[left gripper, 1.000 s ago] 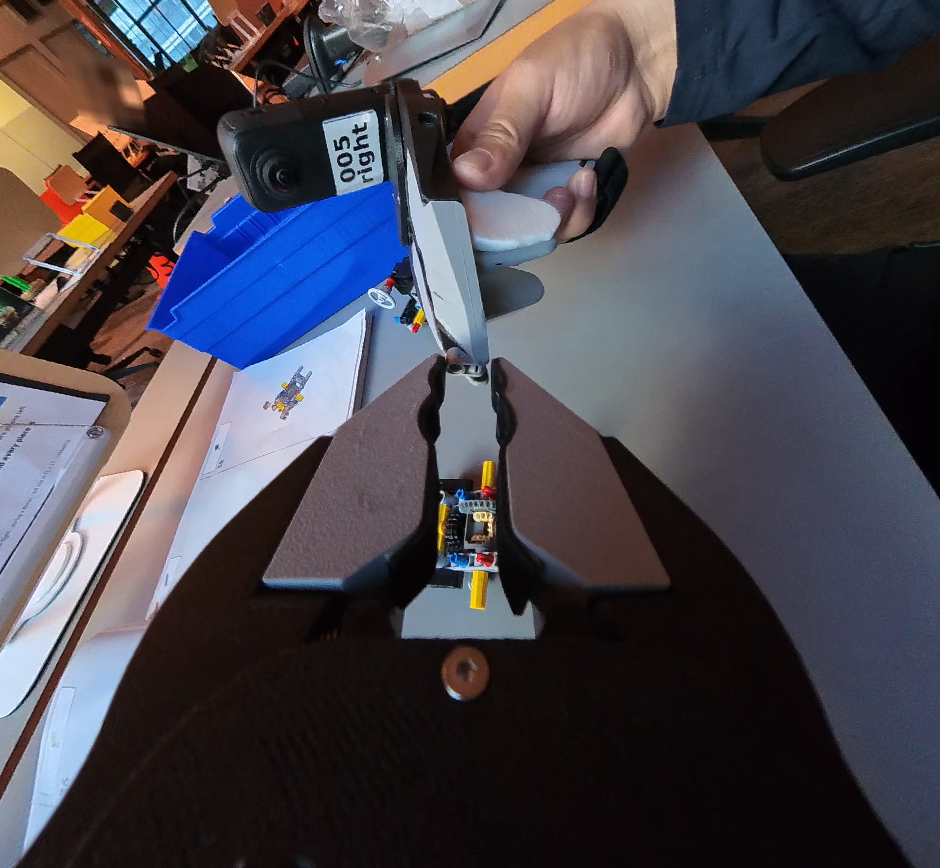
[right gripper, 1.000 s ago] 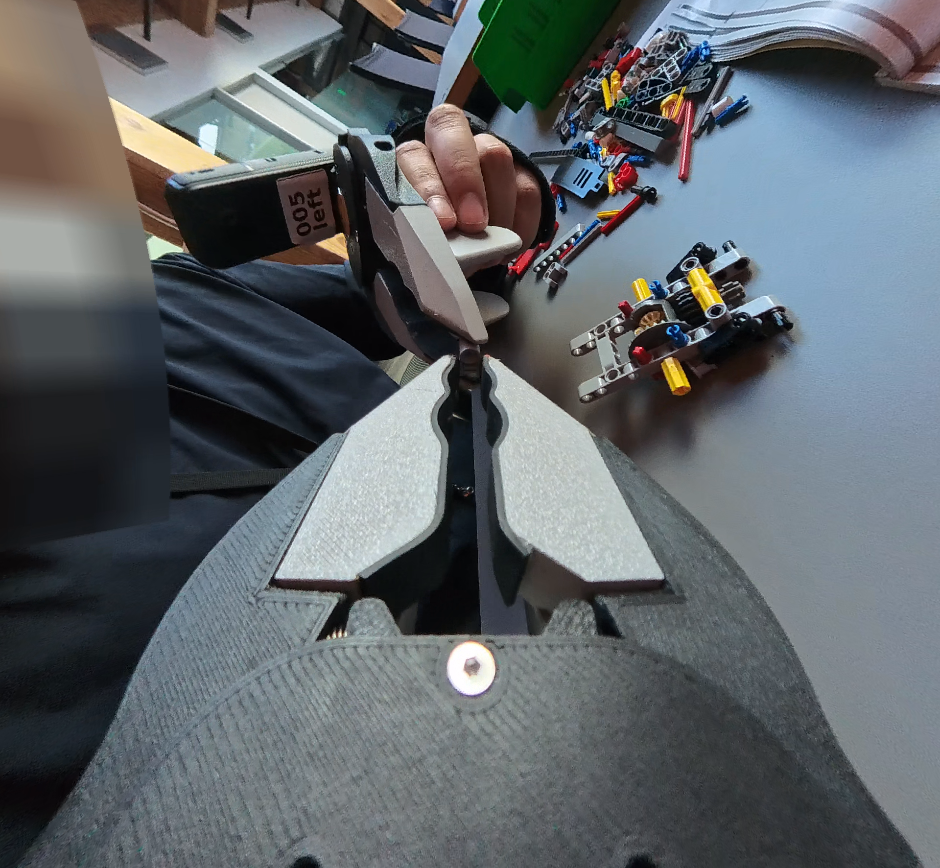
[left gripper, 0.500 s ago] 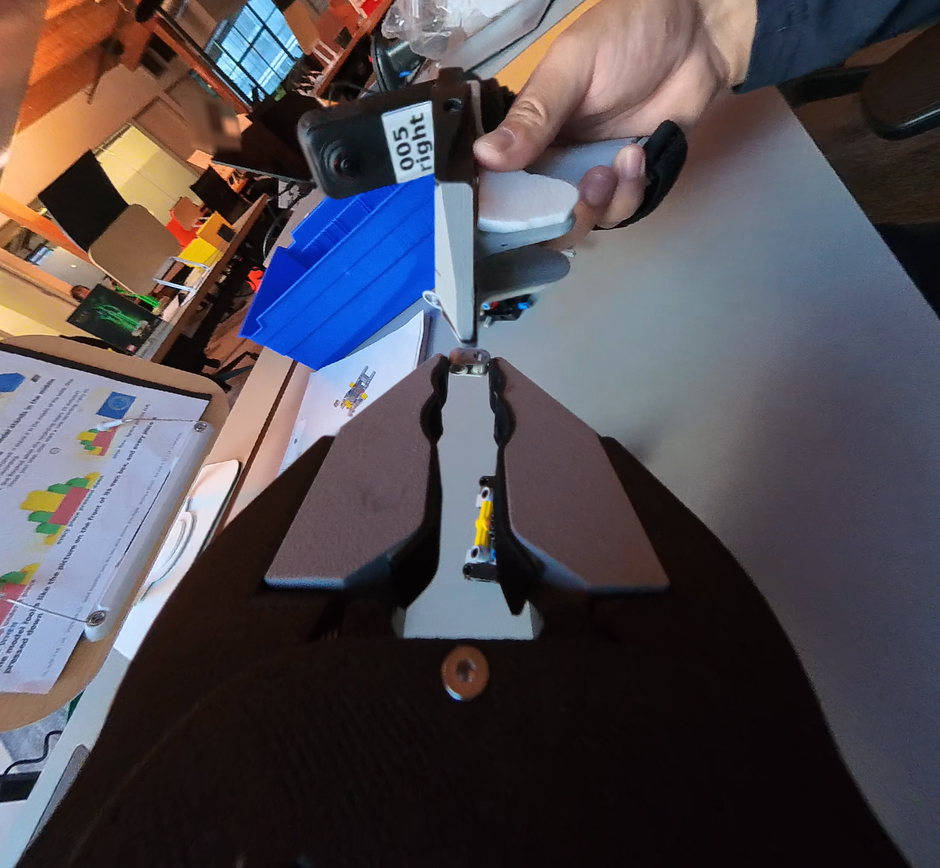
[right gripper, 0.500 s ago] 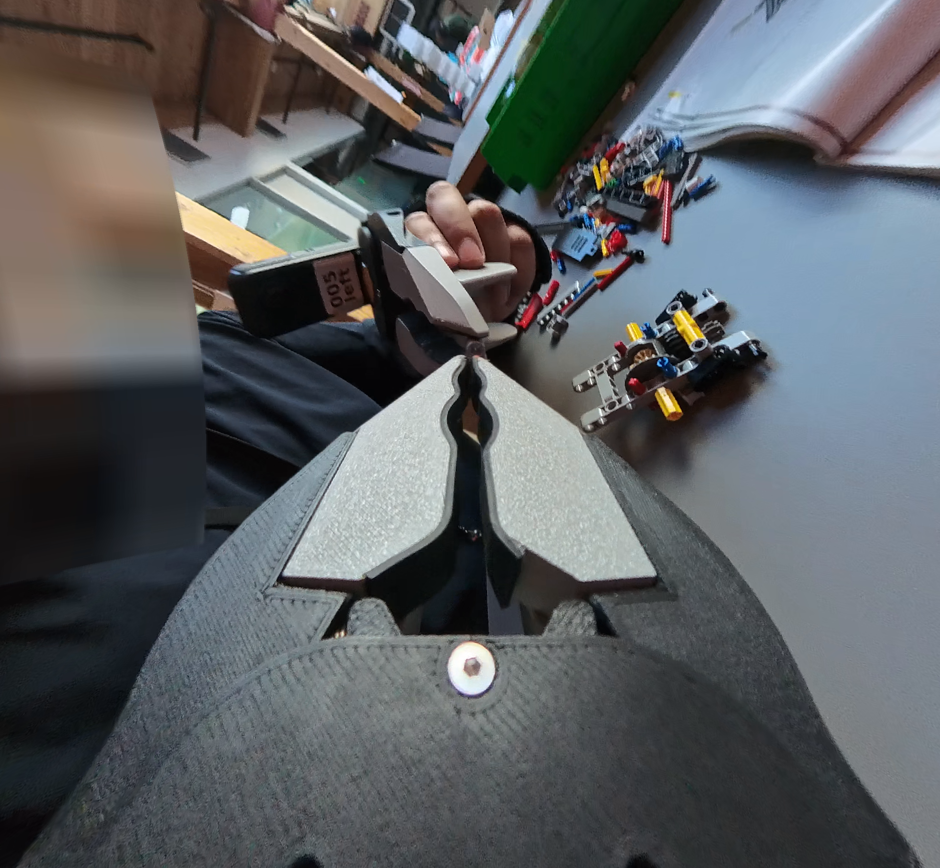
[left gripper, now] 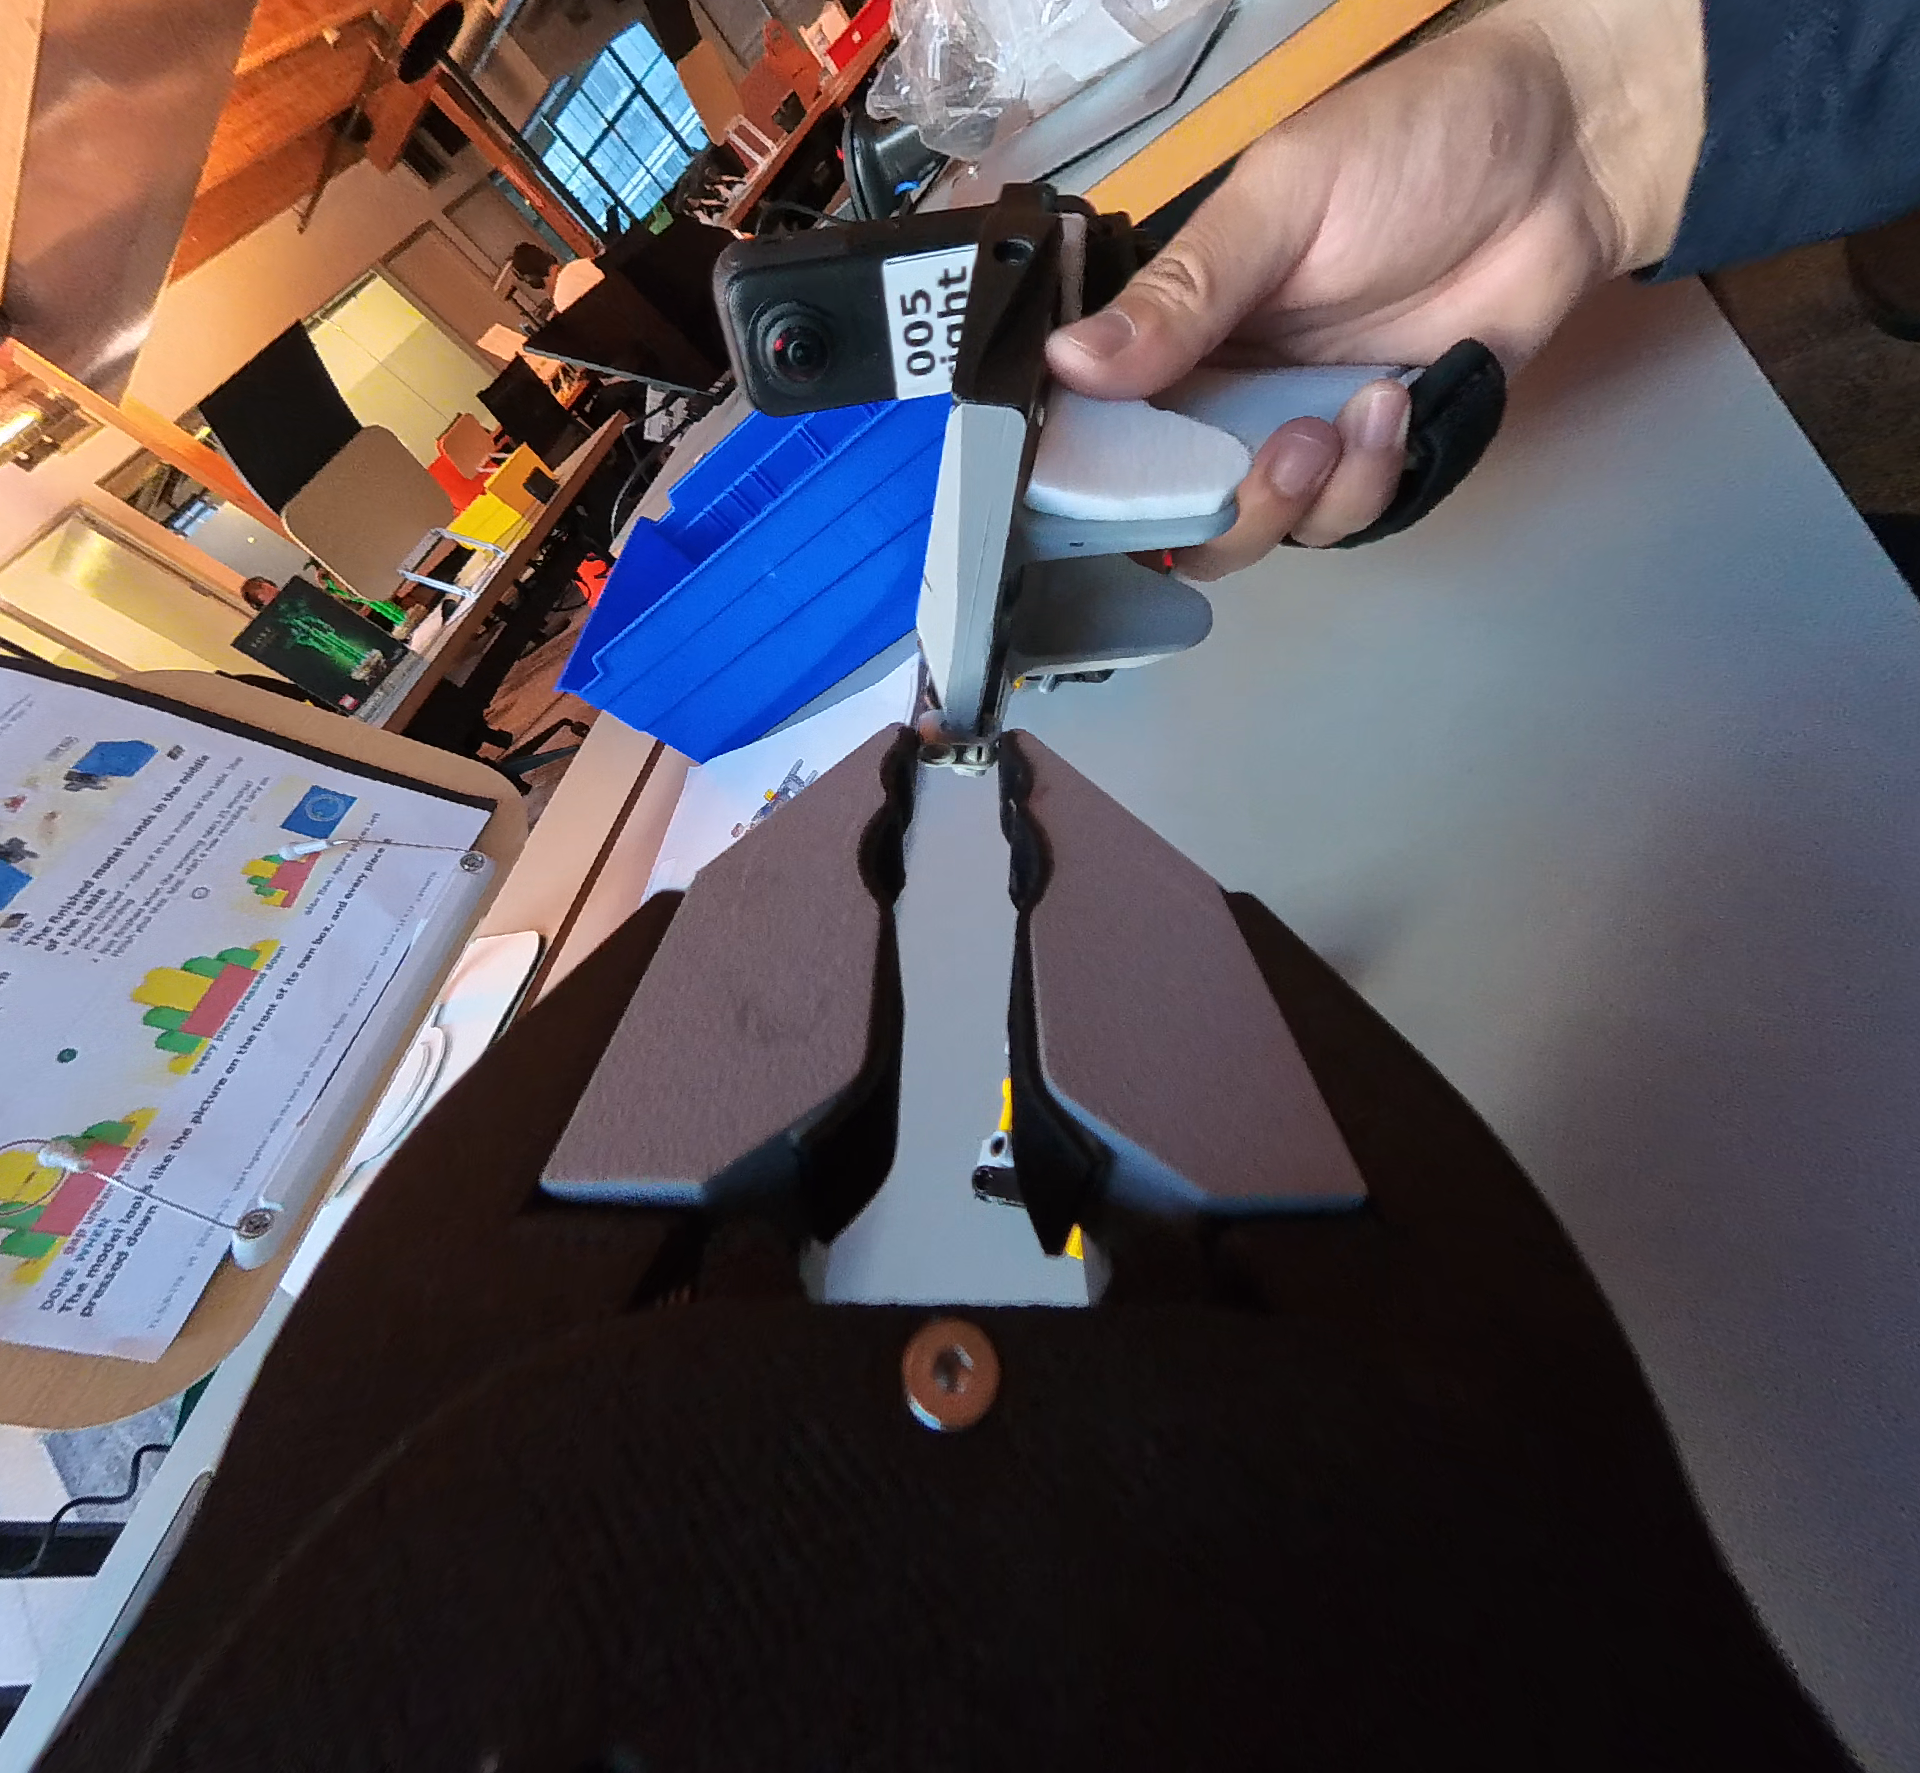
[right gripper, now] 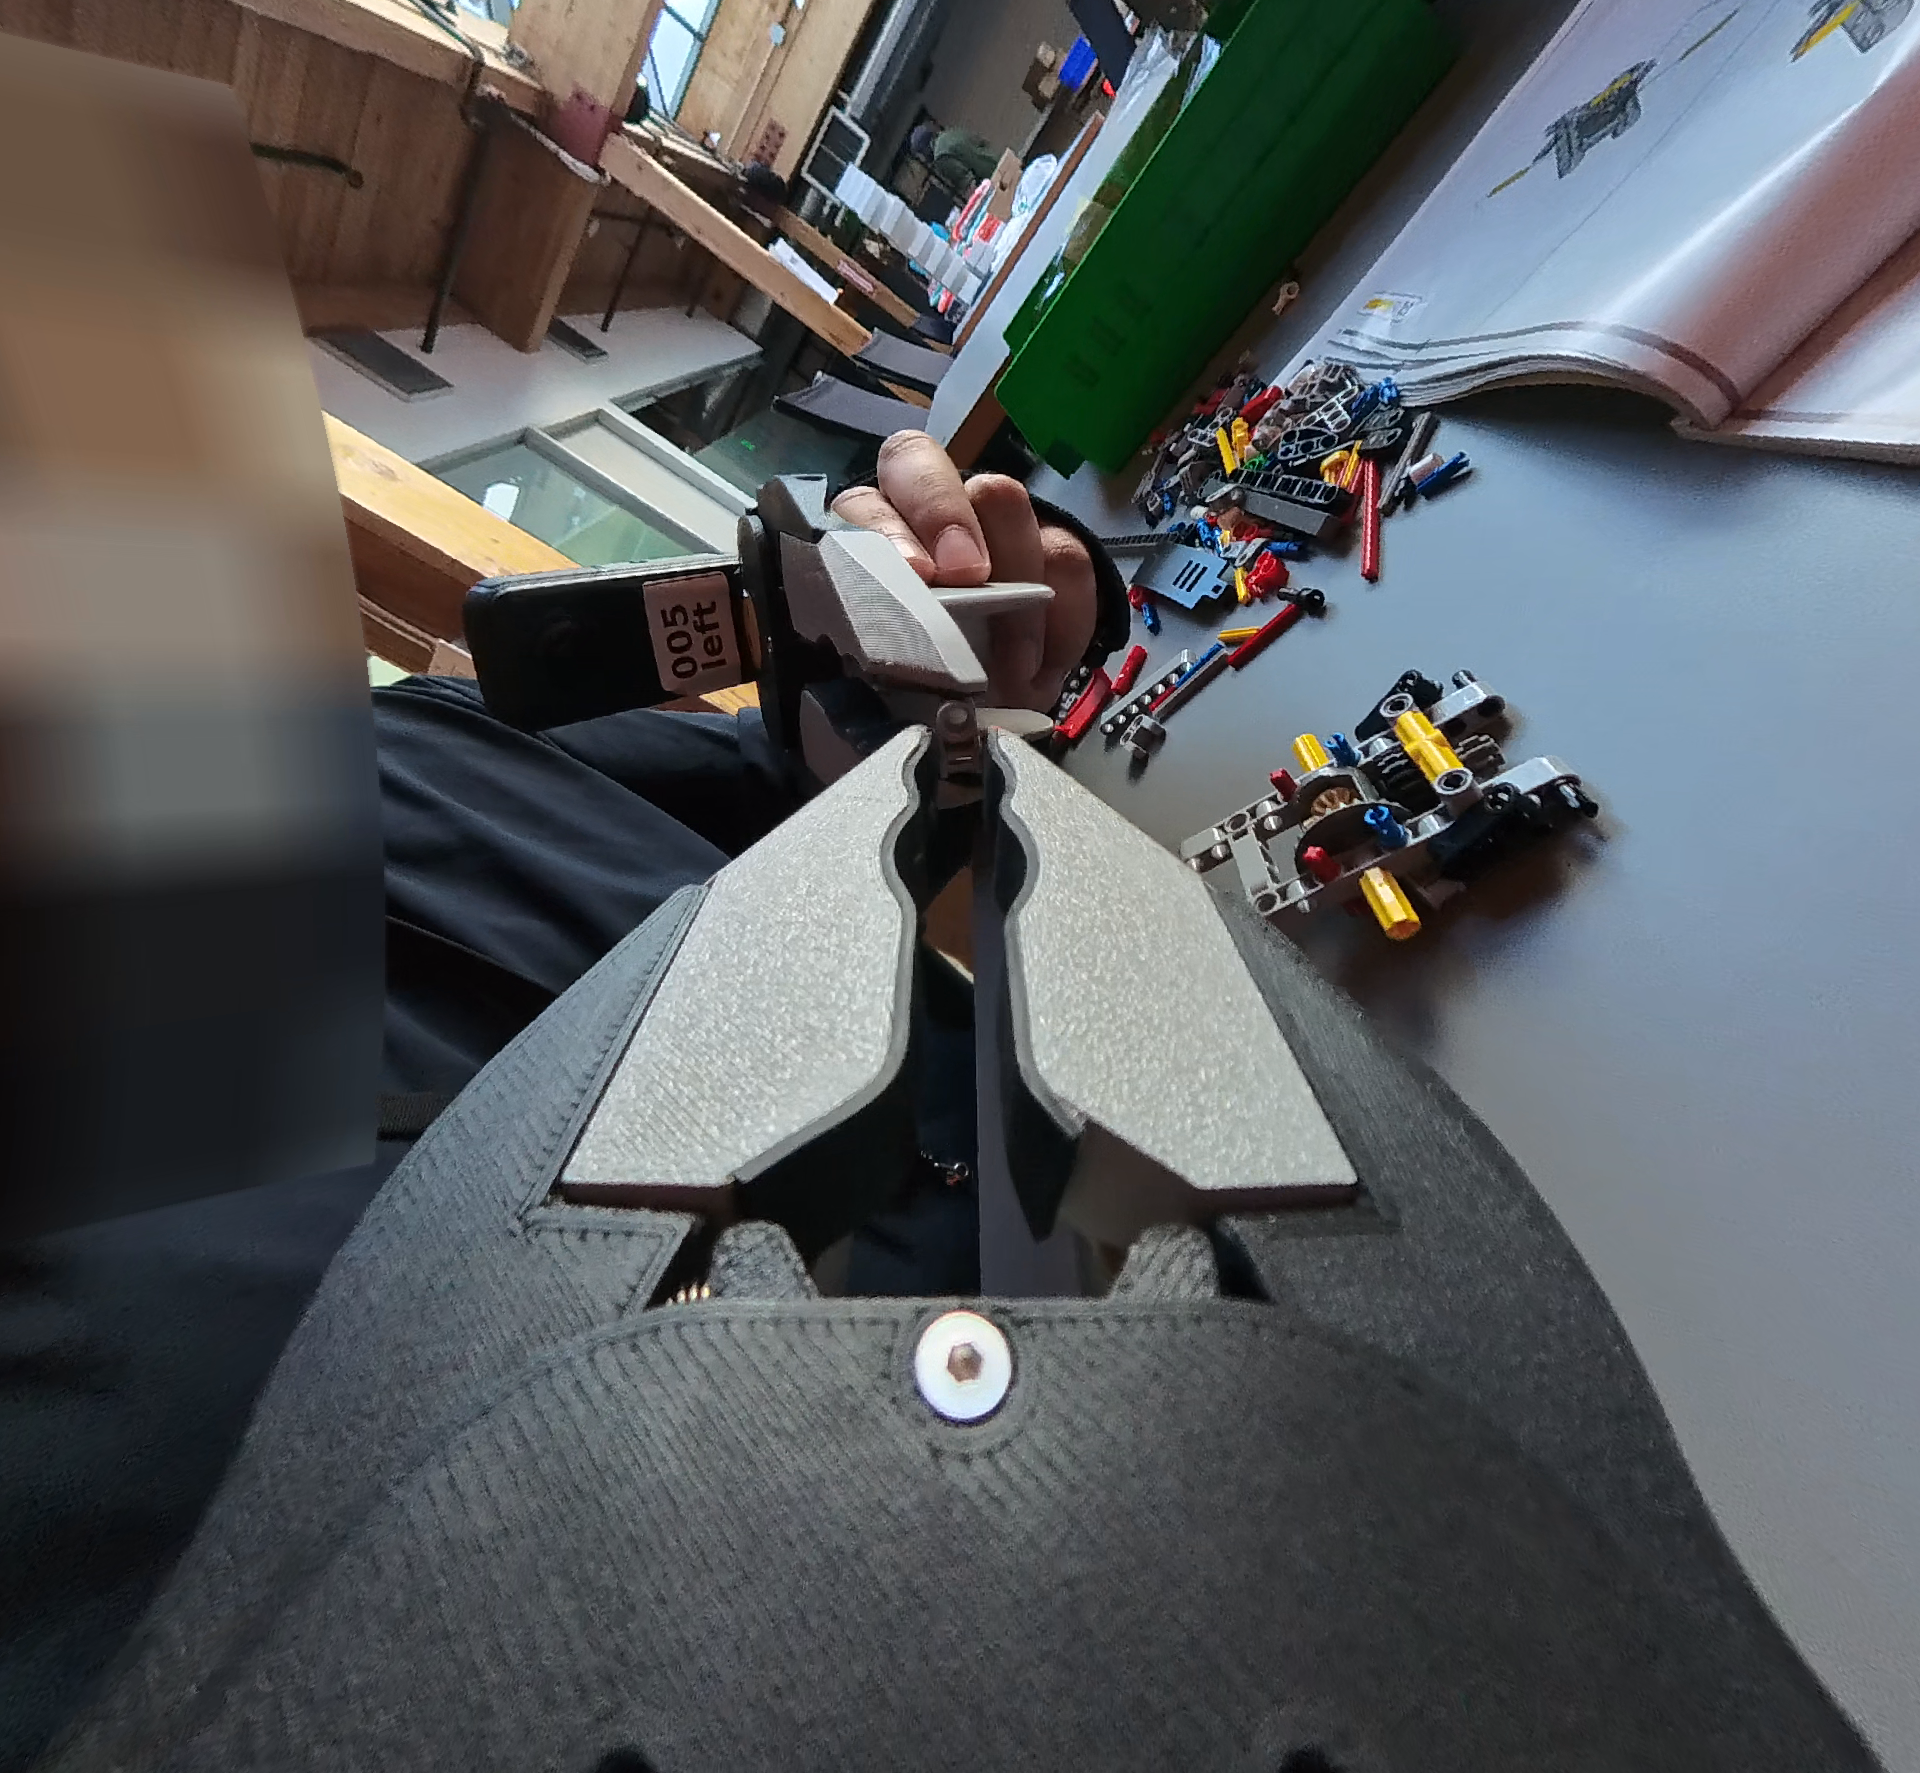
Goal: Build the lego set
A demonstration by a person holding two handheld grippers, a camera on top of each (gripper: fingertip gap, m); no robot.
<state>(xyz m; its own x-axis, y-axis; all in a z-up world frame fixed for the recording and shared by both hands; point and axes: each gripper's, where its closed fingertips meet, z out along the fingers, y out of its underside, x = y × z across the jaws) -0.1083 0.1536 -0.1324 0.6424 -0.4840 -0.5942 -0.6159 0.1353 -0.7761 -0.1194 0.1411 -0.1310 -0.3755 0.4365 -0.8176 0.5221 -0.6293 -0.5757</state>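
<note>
Both views have swung since a second ago. The right gripper (right gripper: 956, 759) now stands edge-on to the left one, and the small wheeled model (right gripper: 1392, 819) has slipped almost out of sight behind a left finger.

The left gripper (left gripper: 956, 759) is closed narrow on a little grey connector piece (left gripper: 954, 759), and the right gripper's tips come down onto that same piece from the far side. So both claws are nipped on it, tip to tip, above the grey table (left gripper: 1455, 892).

If you ask me, a piece that tiny wants the two sets of tips kept square to each other, with even pressure and no twisting. It would pop out easily.

As for room, the meeting point seems close to the table's near edge, with the person's dark clothing (right gripper: 571, 840) just beyond. A dropped piece might go off the table there.

- **One side:** the loose parts heap (right gripper: 1278, 466), green bin (right gripper: 1195, 269) and open booklet (right gripper: 1662, 217) crowd it.
- **Other side:** the blue bin (left gripper: 769, 580) and a board with a printed sheet (left gripper: 208, 944) stand there.
- **Open space:** the bare tabletop on the right hand's (left gripper: 1351, 269) side is the open stretch.
</note>
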